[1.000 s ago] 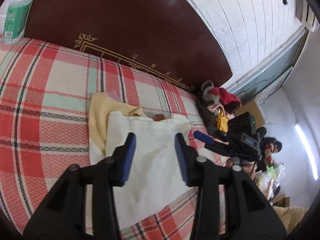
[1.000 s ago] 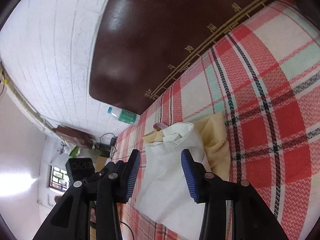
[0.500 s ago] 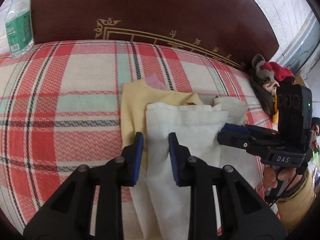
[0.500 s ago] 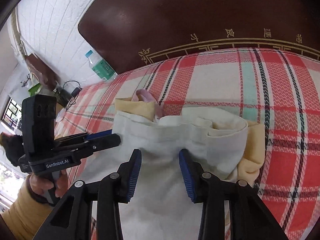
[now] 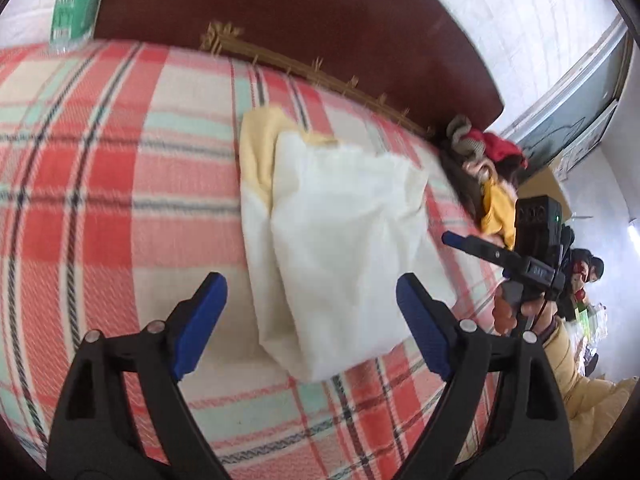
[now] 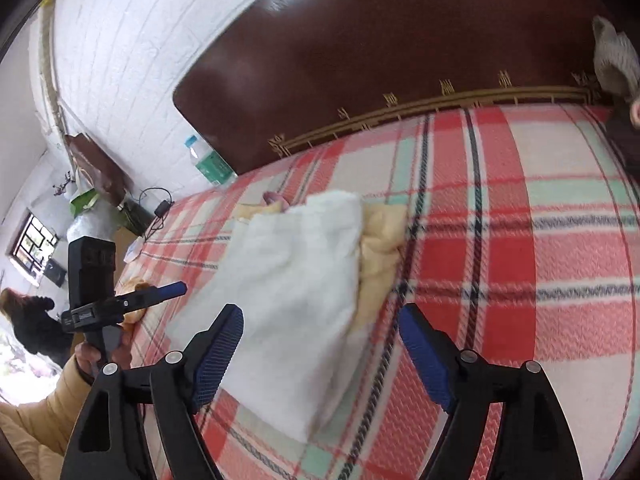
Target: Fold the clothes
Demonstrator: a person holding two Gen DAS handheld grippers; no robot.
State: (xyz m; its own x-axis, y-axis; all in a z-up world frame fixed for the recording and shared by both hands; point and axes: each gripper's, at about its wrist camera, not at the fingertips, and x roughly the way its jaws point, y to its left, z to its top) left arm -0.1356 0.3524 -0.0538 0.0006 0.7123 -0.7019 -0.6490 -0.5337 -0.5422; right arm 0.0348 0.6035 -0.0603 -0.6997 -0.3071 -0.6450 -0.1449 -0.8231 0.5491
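Both grippers spread wide and empty over a folded white garment (image 5: 340,248) at frame centre on the plaid bed.

My left gripper (image 5: 312,320) has its jaws far apart, blue ribbed pads (image 5: 202,322) clear of the cloth; my right gripper (image 6: 320,352) is the same, nothing held. The white garment is a soft, rumpled, roughly rectangular fold lying on a pale yellow garment (image 5: 256,152) that sticks out at its upper-left edge. Both sit on a woven red, cream and mint plaid blanket (image 5: 100,184), with a glossy dark-brown headboard (image 5: 300,20) and gold trim across the top. Only the left view shows the heap of red, grey and mustard clothes (image 5: 488,168) at right; only the right view shows a bit of pink fabric (image 6: 274,198) behind the stack and a window at lower left. A green-labelled plastic bottle (image 6: 208,164) stands by the headboard. Edges are motion-blurred.
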